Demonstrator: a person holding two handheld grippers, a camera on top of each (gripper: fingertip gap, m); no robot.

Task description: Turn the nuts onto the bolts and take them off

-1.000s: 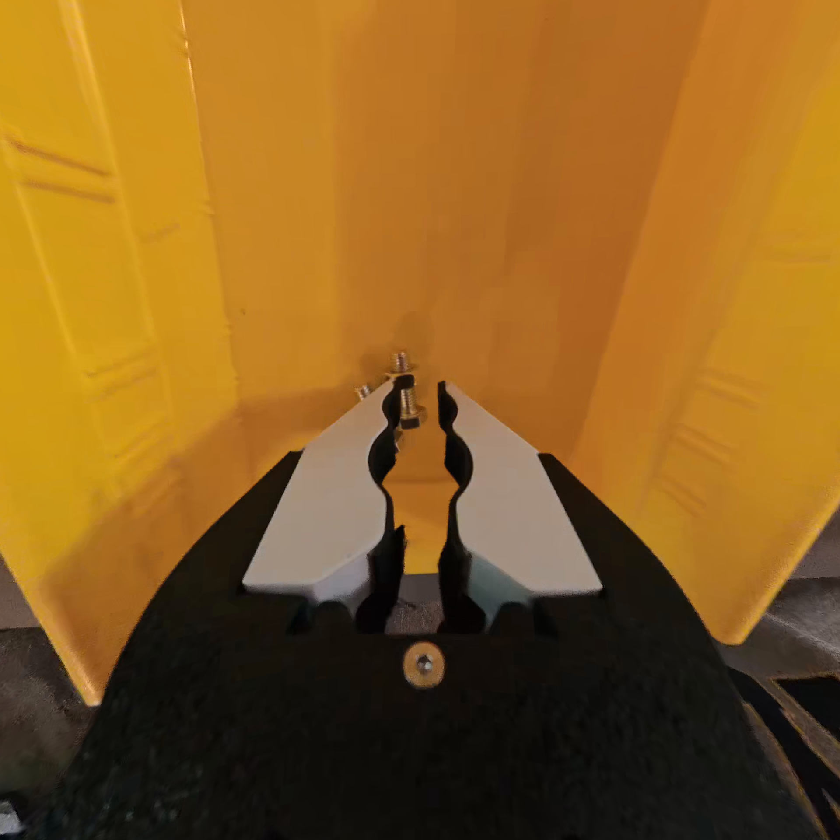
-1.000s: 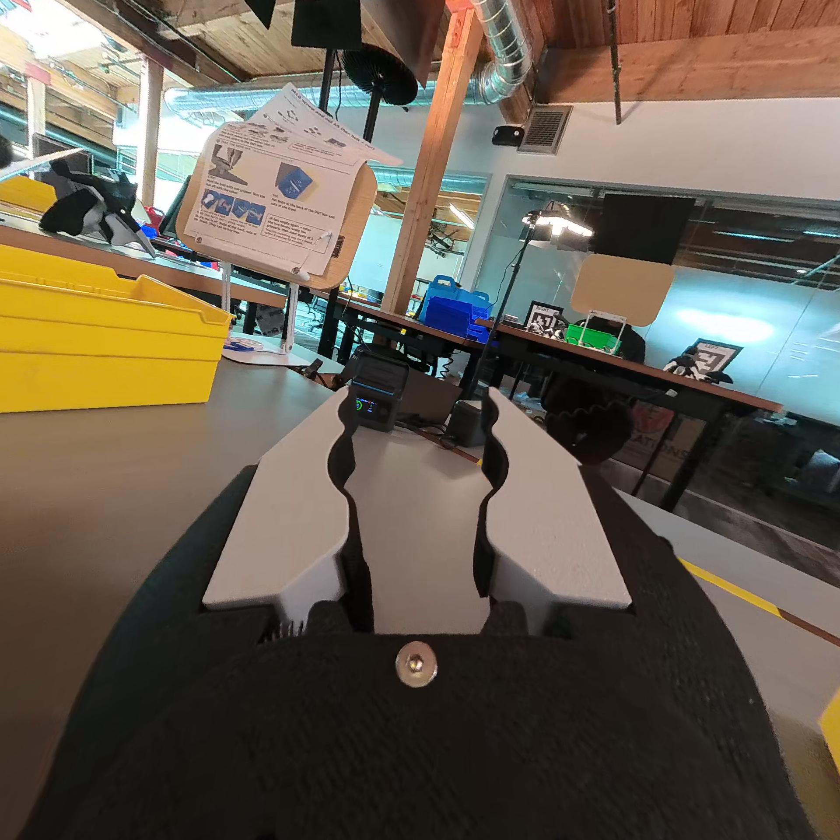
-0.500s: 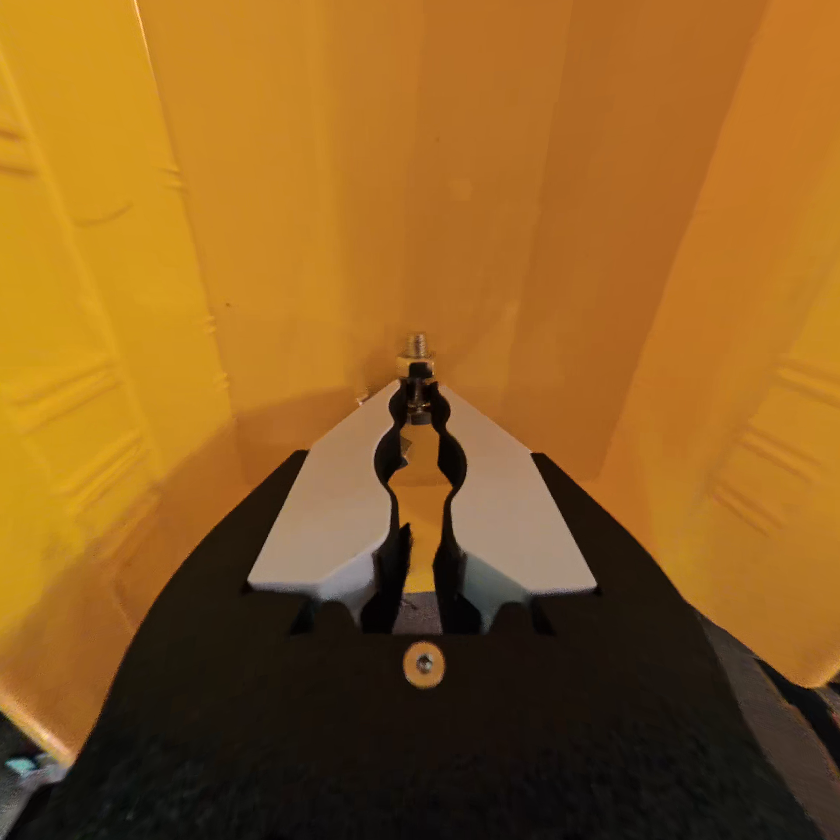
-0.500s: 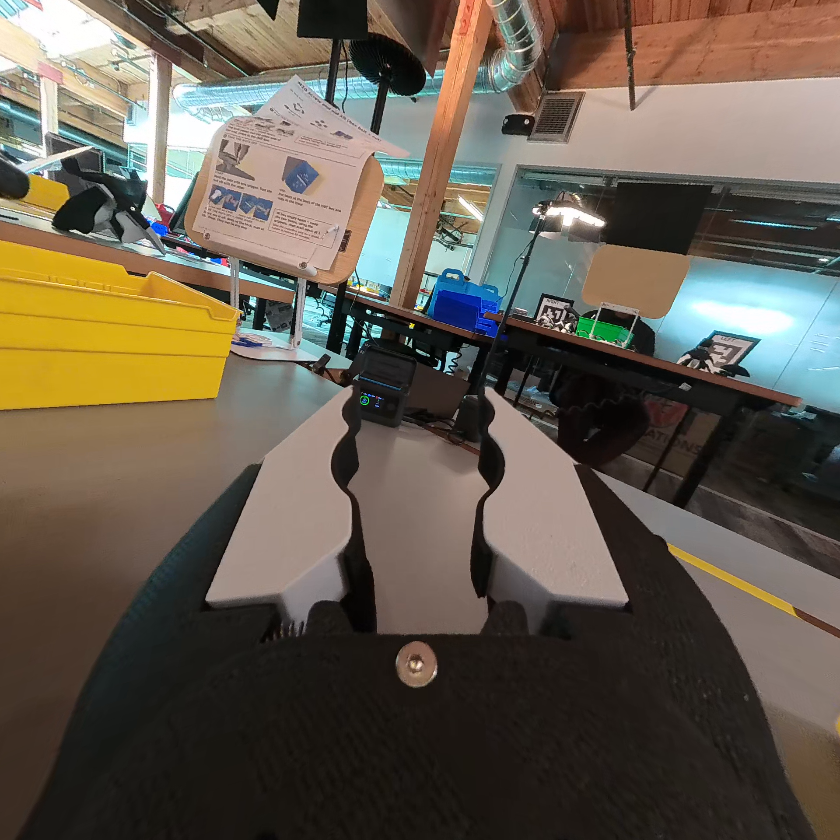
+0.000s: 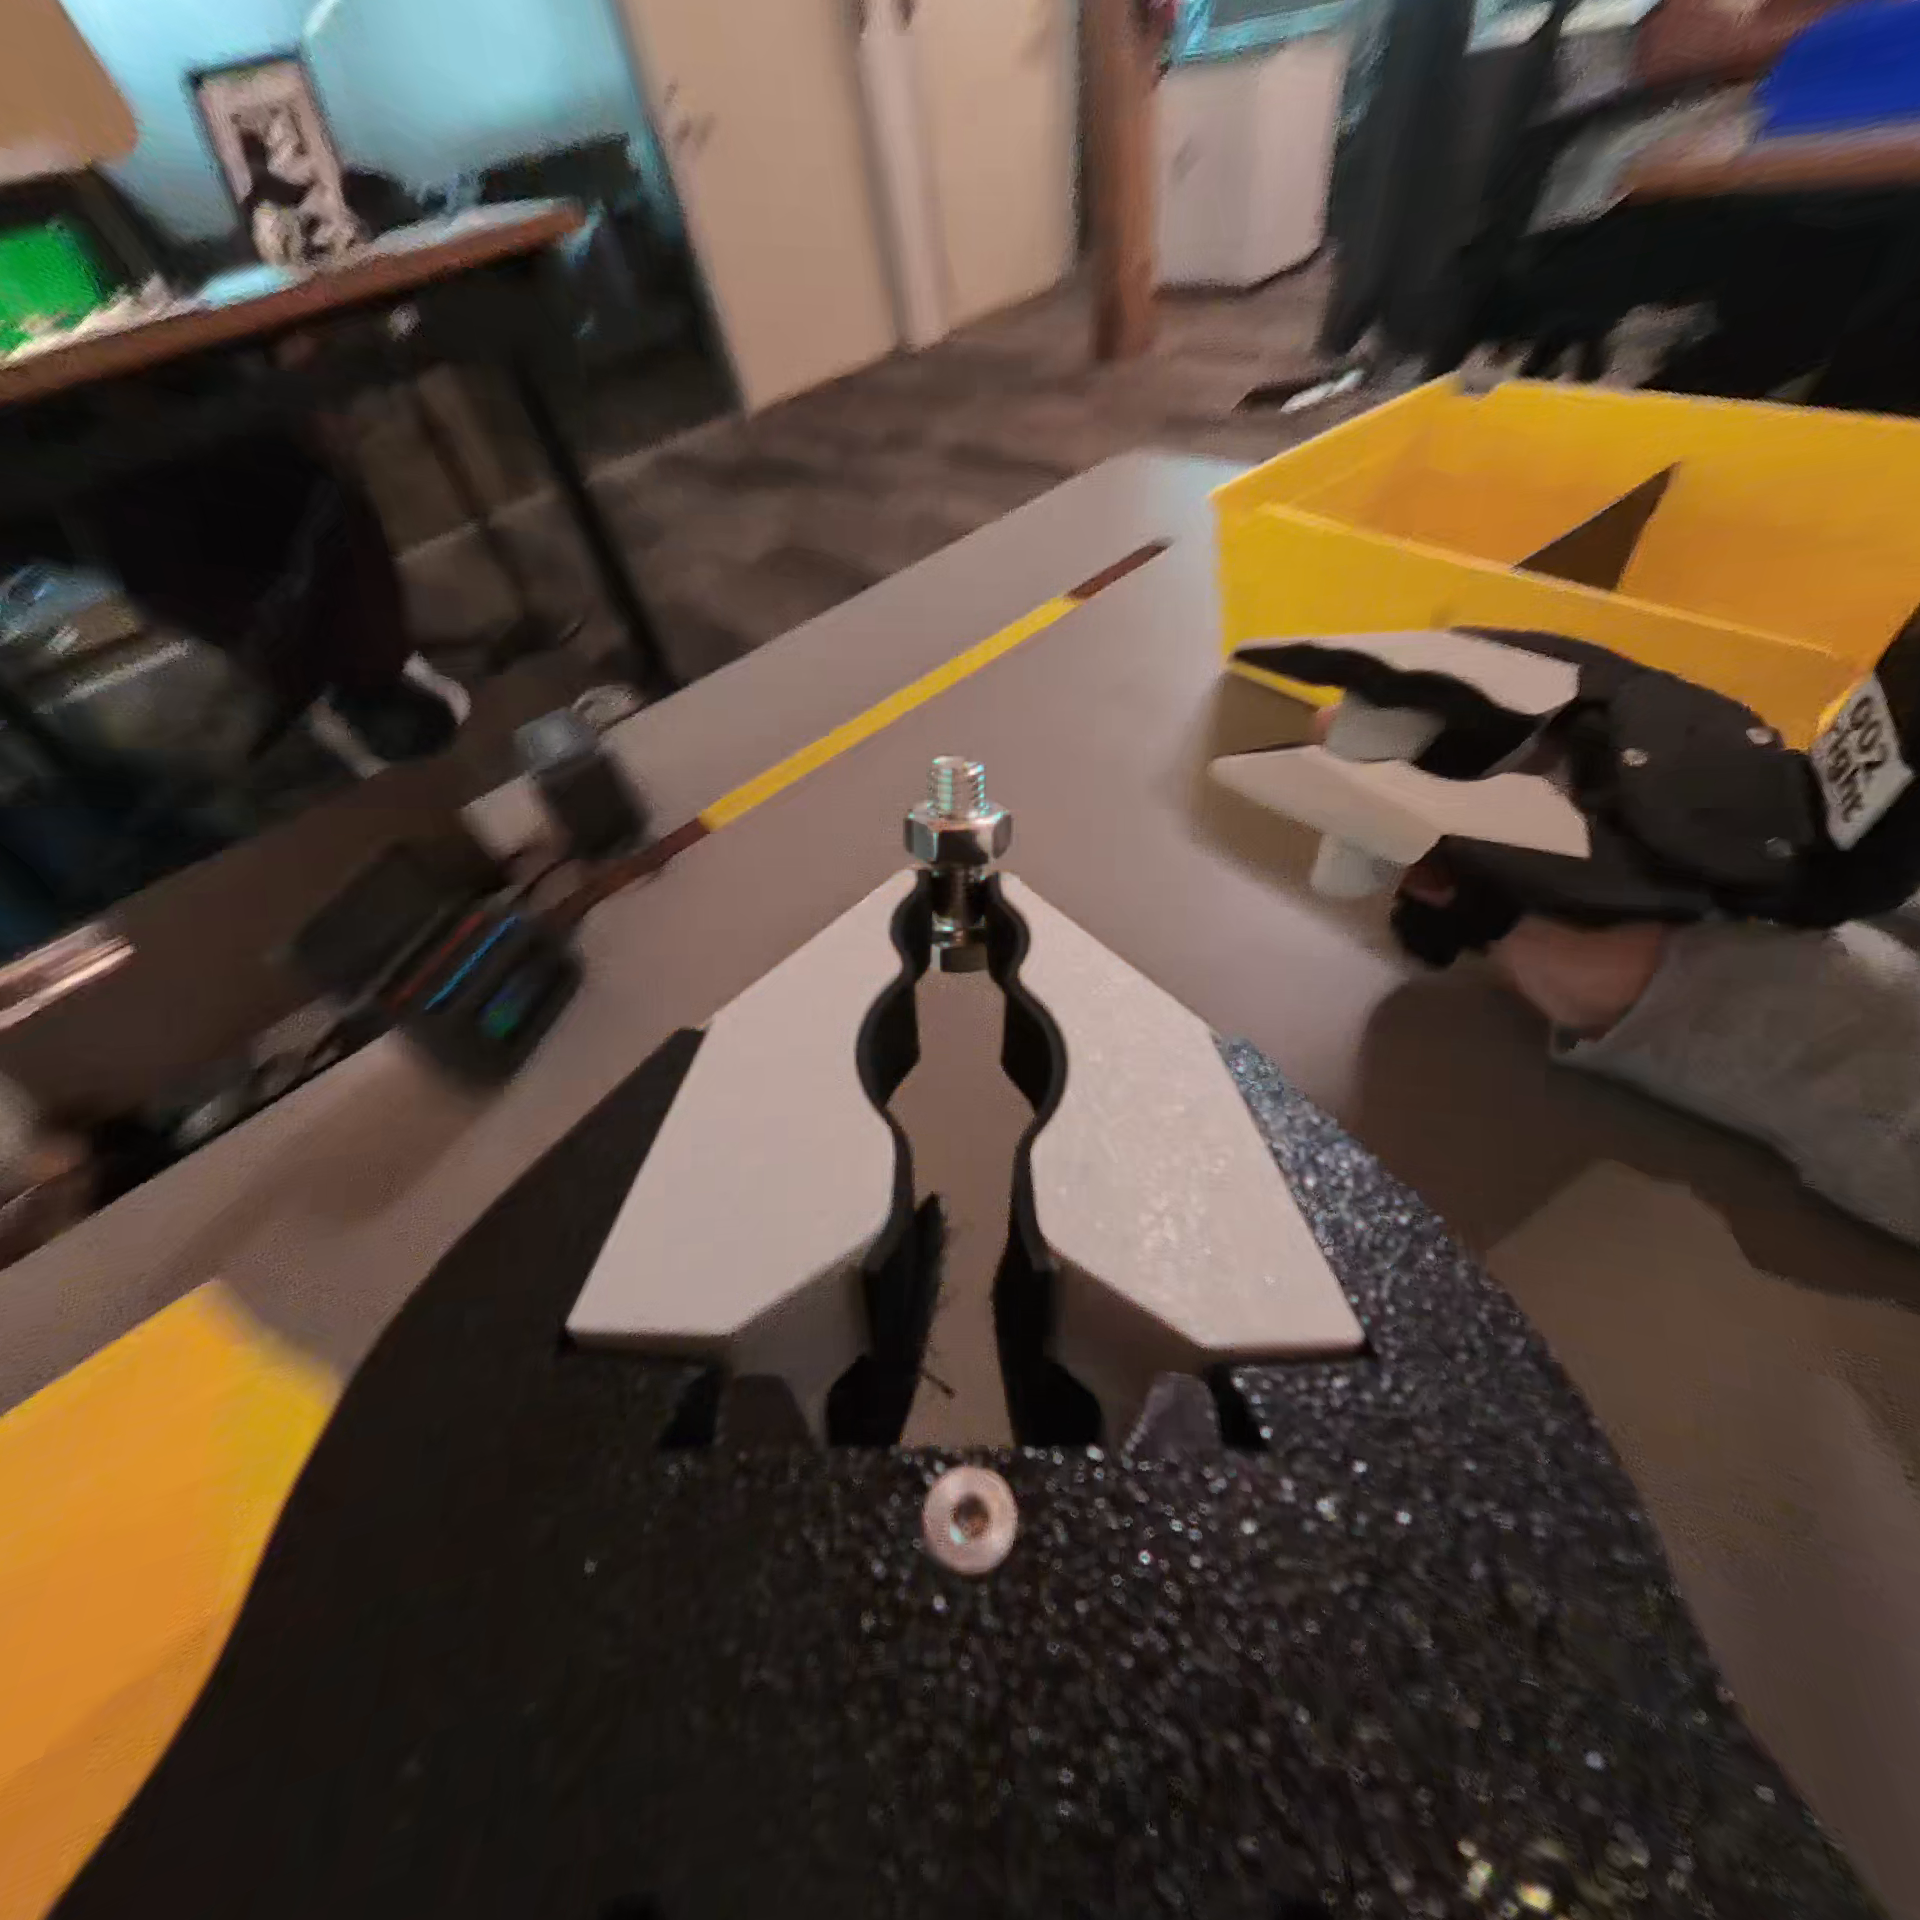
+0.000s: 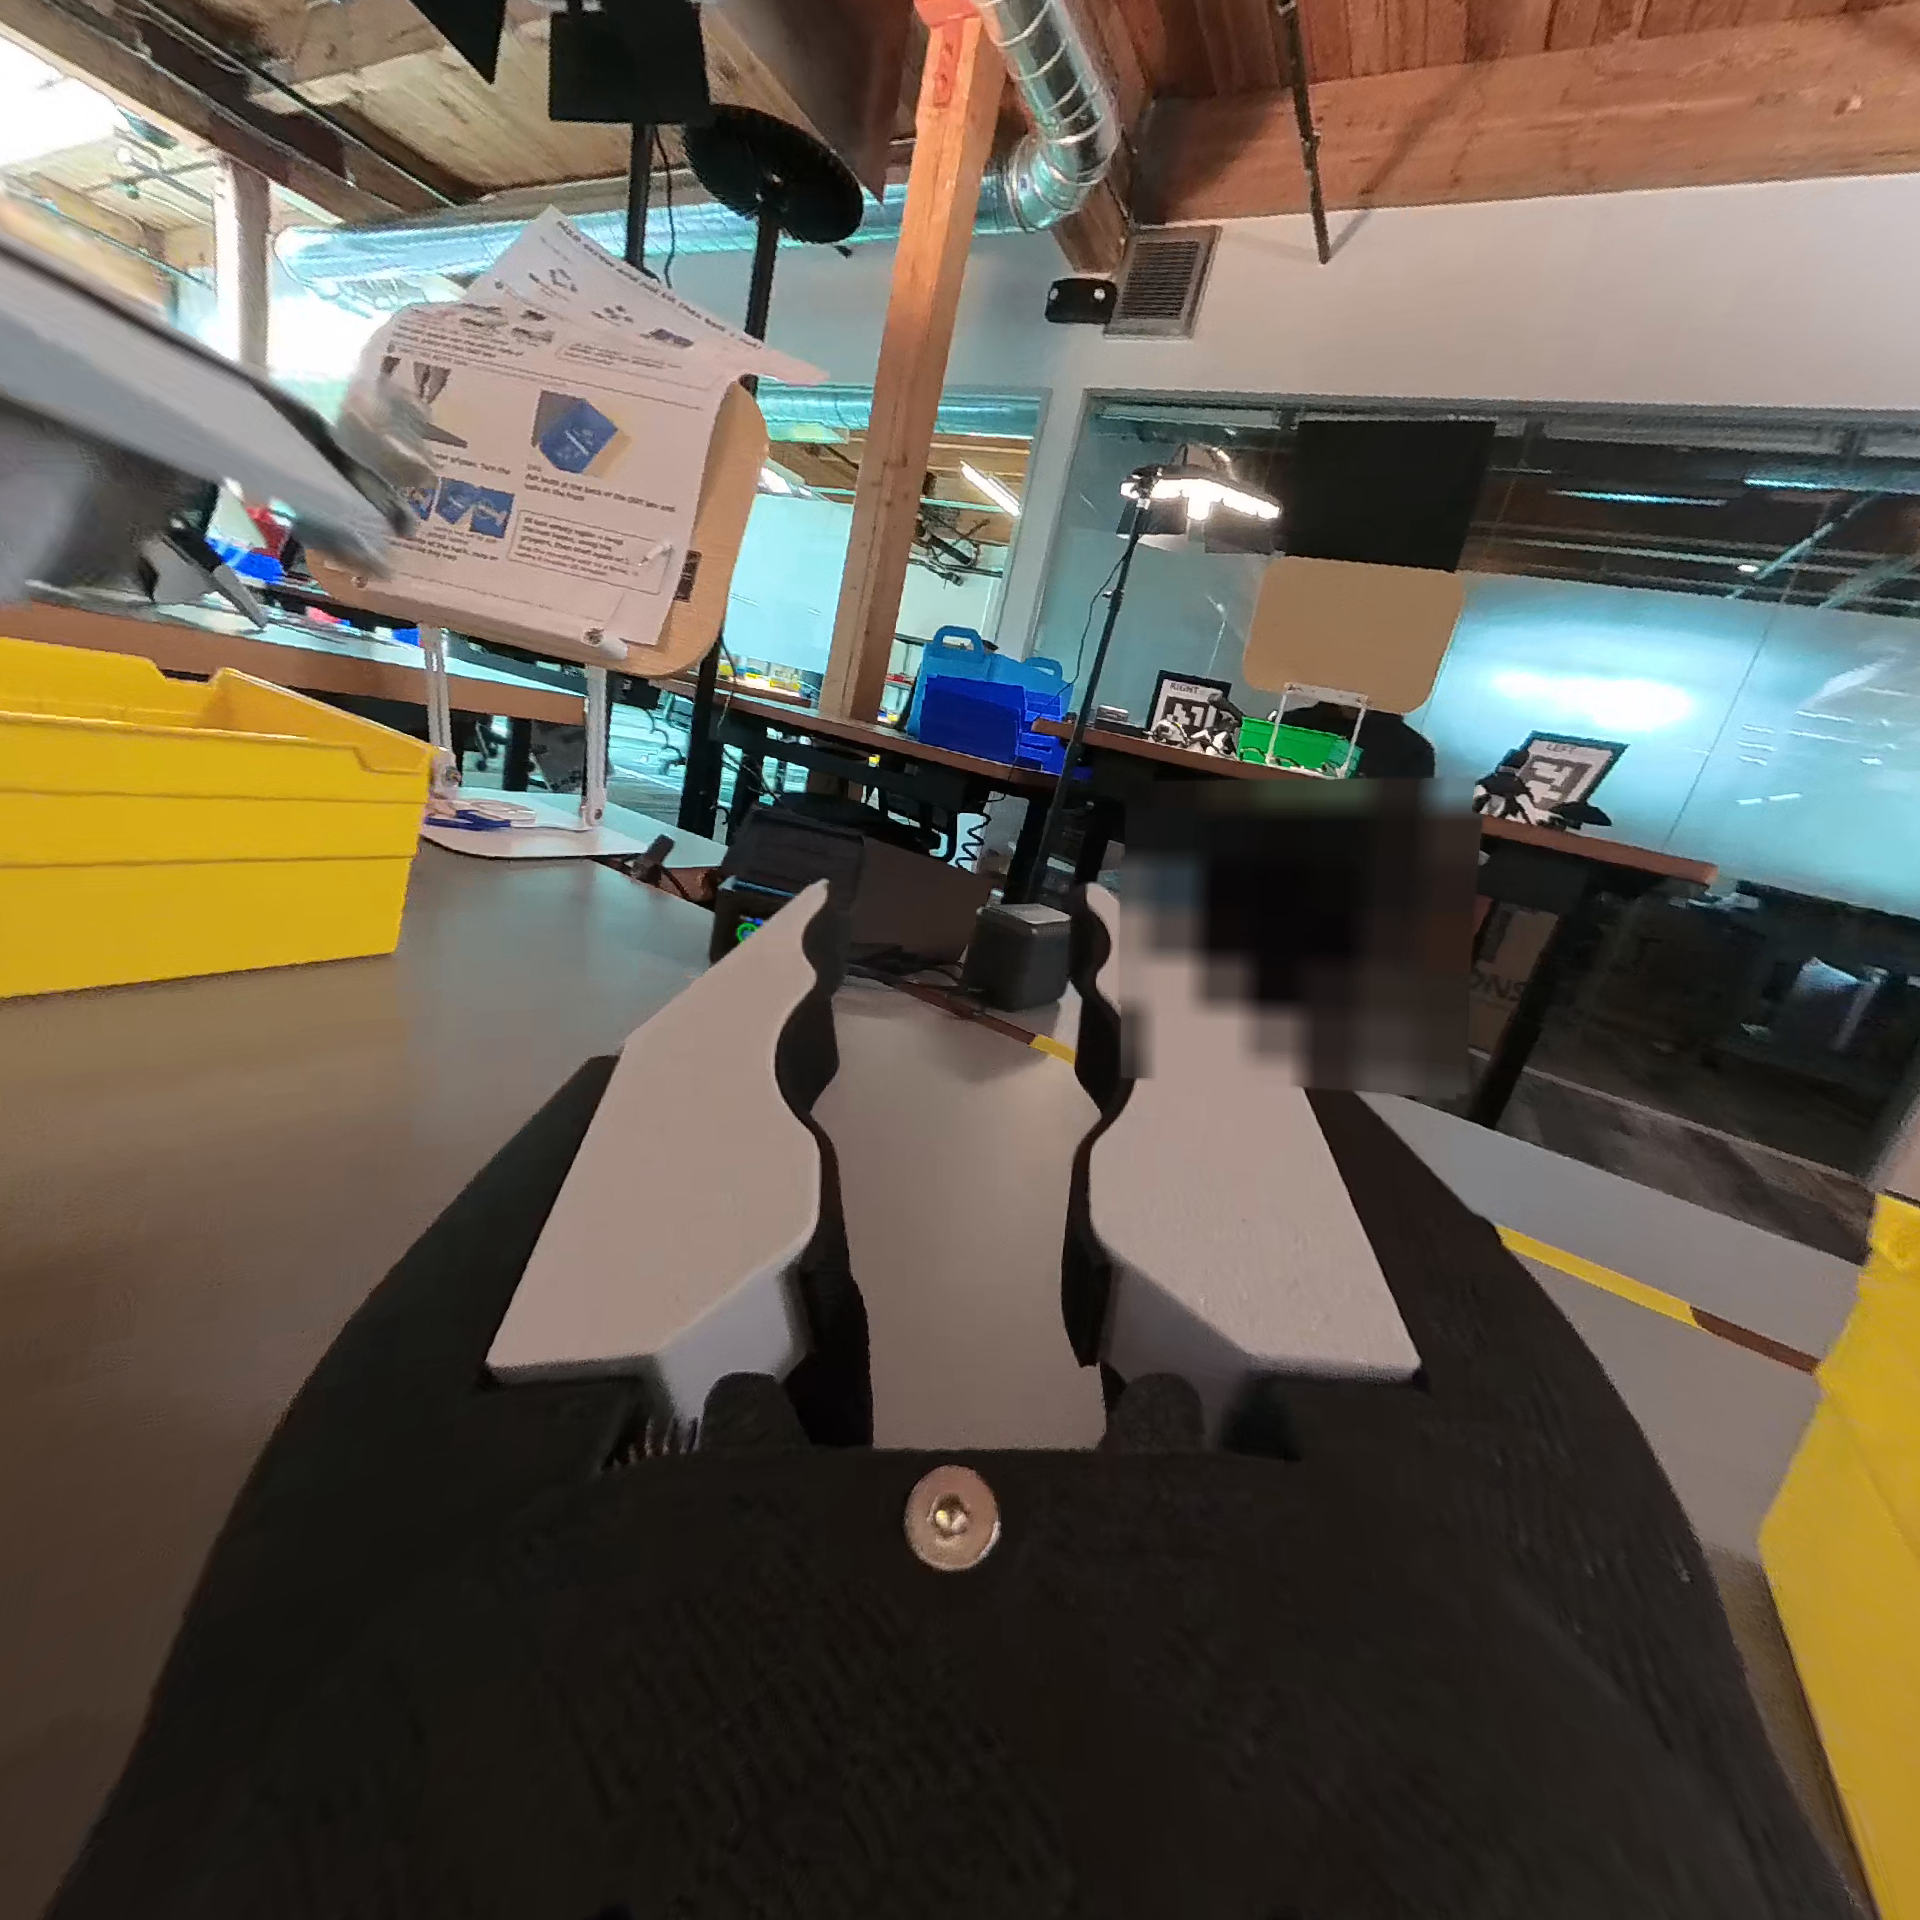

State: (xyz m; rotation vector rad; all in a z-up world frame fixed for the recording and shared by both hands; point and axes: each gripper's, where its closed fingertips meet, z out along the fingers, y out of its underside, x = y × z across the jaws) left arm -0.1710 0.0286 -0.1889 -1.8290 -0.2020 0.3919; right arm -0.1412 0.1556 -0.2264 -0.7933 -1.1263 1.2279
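Bolt [image 5: 954, 883] pinched between the tips of the left gripper [image 5: 957, 914], held above the grey table [image 5: 1091, 644]. Threaded end points away from the gripper body; head sits just inside the first notch of the fingers [image 5: 790, 1101]. One nut [image 5: 957, 831] is on the thread, just beyond the fingertips, with a short length of thread showing past it. Left jaws closed down onto the shank; only a narrow gap between the scalloped inner edges.

Right gripper [image 6: 956, 935] empty, jaws spread apart, table surface visible between the two white fingers [image 6: 686, 1174]. From the left wrist view the same tool [image 5: 1382, 748] lies low over the table to the right, turned on its side, held by a hand [image 5: 1579, 977] in a grey sleeve [image 5: 1766, 1070]. It is near the bolt but not touching it.

Yellow bin [image 5: 1558, 540] stands on the table behind the right gripper; it has a dark divider inside. In the right wrist view a second yellow bin [image 6: 197, 831] sits at left, and a yellow edge [image 6: 1860, 1558] shows at the far right. Document stand with printed sheets [image 6: 561, 499] behind the left bin. Small black device [image 6: 790, 883] with a lit screen on the table past the right fingertips. Background of the left wrist view is motion-blurred.
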